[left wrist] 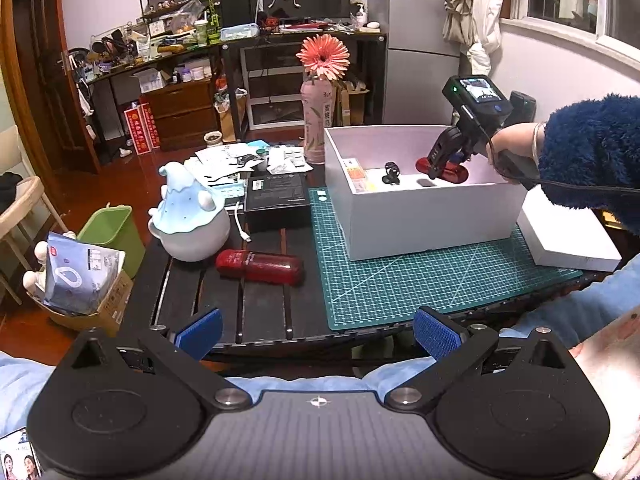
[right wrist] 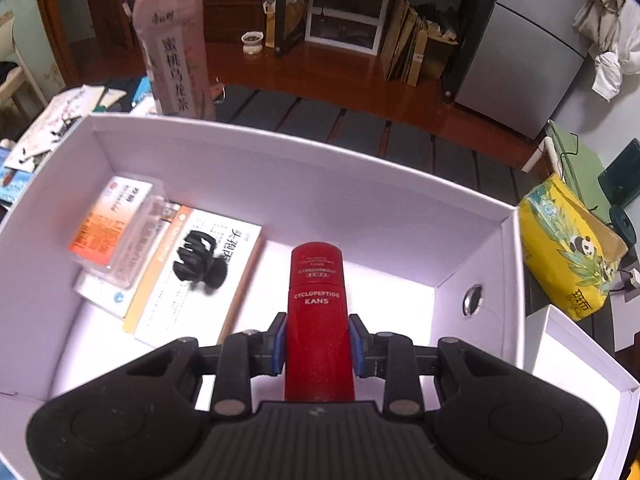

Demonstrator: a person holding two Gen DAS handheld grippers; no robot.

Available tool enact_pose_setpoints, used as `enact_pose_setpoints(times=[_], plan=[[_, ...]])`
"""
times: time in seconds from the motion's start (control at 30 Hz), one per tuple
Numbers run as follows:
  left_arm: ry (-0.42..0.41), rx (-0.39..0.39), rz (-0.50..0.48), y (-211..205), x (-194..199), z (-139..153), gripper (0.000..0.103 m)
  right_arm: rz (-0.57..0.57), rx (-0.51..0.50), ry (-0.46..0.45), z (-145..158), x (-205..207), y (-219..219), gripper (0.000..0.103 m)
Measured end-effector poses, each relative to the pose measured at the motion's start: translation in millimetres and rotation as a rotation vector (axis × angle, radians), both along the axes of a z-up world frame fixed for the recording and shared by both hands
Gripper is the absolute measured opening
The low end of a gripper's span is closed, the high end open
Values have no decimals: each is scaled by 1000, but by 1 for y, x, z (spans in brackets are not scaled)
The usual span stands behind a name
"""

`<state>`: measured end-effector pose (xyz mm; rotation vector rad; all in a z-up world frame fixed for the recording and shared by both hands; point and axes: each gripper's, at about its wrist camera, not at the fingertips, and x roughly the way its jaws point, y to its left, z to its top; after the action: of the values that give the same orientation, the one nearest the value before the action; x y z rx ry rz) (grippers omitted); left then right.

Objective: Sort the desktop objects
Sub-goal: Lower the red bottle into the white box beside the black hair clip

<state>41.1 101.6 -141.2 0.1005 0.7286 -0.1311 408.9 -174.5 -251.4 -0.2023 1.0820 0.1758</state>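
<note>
Holding a red bottle (right wrist: 318, 320) clamped between its pads, the right gripper (right wrist: 319, 344) hangs inside the white box (right wrist: 280, 168). The bottle's long axis runs straight ahead of the jaws, toward the far wall, so setting it down looks like the next bit. Box already has medicine packs (right wrist: 108, 224) and a black hair clip (right wrist: 200, 262). Left gripper (left wrist: 318, 334) sits wide and empty, nearer the second red bottle (left wrist: 260, 266) on the table (left wrist: 260, 316).

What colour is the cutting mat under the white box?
Green with a white grid; left wrist view.
</note>
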Motion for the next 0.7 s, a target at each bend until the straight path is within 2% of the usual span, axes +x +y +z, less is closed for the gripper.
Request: enact_pose_setpoints(times=[0.4,0.7], plan=[[-6,-17,-6,1,0,1,103,-3,-14,28,-6,11,2,29],[-9,-22,-5,1,0,1,103,-18,14,31,-3,18,0,29]])
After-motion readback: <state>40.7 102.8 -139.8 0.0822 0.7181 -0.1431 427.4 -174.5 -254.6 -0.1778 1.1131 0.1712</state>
